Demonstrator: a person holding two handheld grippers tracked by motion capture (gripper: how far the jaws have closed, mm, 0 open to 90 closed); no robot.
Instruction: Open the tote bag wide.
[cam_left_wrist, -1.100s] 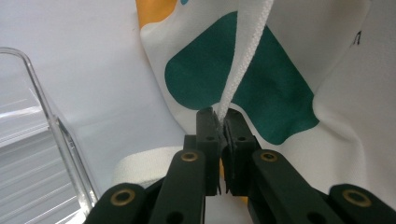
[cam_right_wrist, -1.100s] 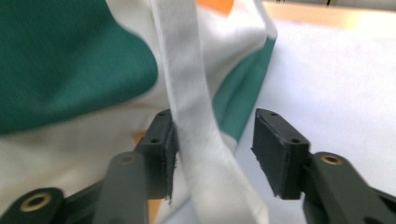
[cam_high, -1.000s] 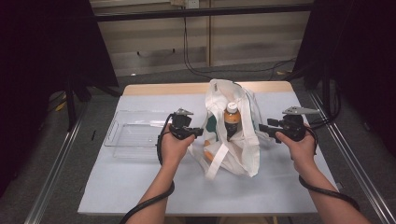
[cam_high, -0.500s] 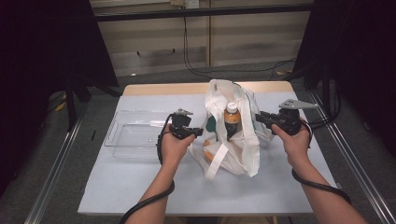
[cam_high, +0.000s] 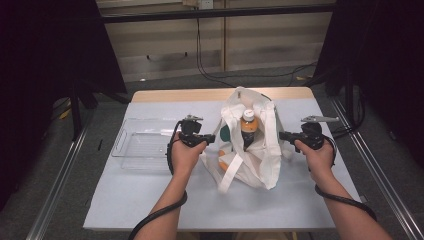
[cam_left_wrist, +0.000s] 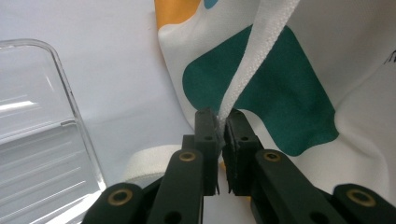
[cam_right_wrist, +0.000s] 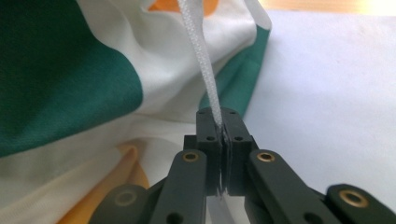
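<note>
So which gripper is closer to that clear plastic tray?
Left. The left gripper sits right beside the clear plastic tray, clamped on a strap of the tote bag. The right gripper is on the bag's far side, pinching another strap.

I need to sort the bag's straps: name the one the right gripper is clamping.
The right gripper clamps the strap on the bag's right side; the left-side strap sits in the left gripper.

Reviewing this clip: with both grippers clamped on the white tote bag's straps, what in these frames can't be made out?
- White tote bag with green and orange patches: its contents beyond the orange-labelled bottle are hidden by the cloth, high view.
- Bottle label: too small to read, high view.
- Left gripper on the white webbing strap: strap's upper end cut off by the frame edge.
- Right gripper: other strap likewise cut off.
- Clear plastic tray: contents unclear through glare.
</note>
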